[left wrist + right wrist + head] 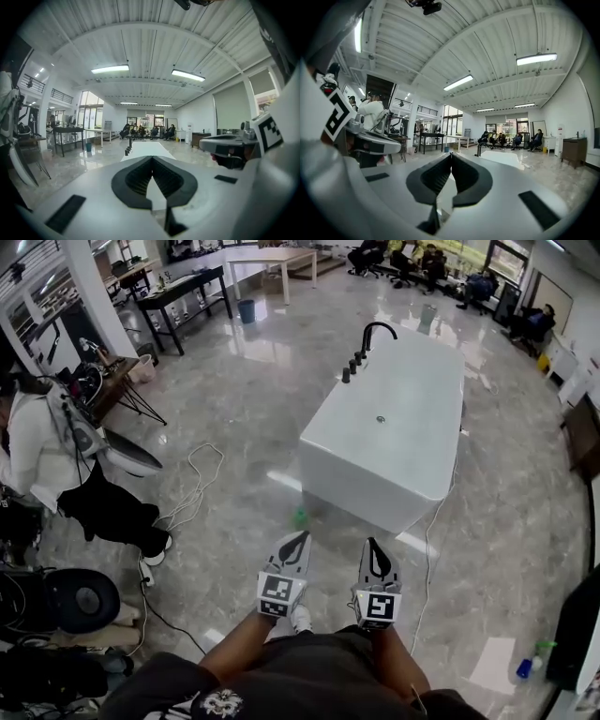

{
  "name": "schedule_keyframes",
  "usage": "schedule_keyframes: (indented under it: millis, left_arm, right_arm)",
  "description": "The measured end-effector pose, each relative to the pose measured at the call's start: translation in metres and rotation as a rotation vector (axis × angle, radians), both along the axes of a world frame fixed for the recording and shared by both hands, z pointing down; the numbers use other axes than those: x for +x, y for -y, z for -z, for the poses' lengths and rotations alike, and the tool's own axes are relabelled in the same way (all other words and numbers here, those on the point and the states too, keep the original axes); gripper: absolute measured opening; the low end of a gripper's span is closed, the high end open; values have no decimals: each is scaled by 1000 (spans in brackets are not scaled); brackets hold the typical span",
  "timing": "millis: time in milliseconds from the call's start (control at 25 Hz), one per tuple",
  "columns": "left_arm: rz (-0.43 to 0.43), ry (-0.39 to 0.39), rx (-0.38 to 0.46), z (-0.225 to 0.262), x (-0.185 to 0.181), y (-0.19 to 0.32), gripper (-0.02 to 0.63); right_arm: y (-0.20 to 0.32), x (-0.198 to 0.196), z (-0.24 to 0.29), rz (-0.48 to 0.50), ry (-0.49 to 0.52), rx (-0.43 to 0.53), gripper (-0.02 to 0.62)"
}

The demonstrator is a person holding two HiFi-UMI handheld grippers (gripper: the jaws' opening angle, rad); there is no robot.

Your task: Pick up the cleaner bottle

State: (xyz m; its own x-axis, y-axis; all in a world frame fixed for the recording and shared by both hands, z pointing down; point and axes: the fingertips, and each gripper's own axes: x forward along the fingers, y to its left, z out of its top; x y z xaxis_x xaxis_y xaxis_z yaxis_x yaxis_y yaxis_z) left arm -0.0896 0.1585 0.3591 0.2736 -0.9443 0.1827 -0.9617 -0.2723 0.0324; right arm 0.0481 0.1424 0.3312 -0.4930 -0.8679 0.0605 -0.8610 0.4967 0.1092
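Bottle (300, 517) on floor, ahead of fingers (292, 549).

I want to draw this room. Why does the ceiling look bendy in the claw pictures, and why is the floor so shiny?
Left gripper view and right gripper view: the wide lens bows the ceiling into an arch and blackens the corners. Head view: the polished floor mirrors the lights as white glare beside the white tub.
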Motion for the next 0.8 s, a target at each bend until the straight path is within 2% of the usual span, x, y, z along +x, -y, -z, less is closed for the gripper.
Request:
schedule_keyframes:
  millis: [360,800]
  left_arm:
    - [-7,5,-25,-4,-8,53,6]
    - [62,26,-102,-25,-5,139,6]
  right_arm:
    - [51,-19,-5,24,4,-14,17]
    - [153,-23,-22,119,38,-65,17]
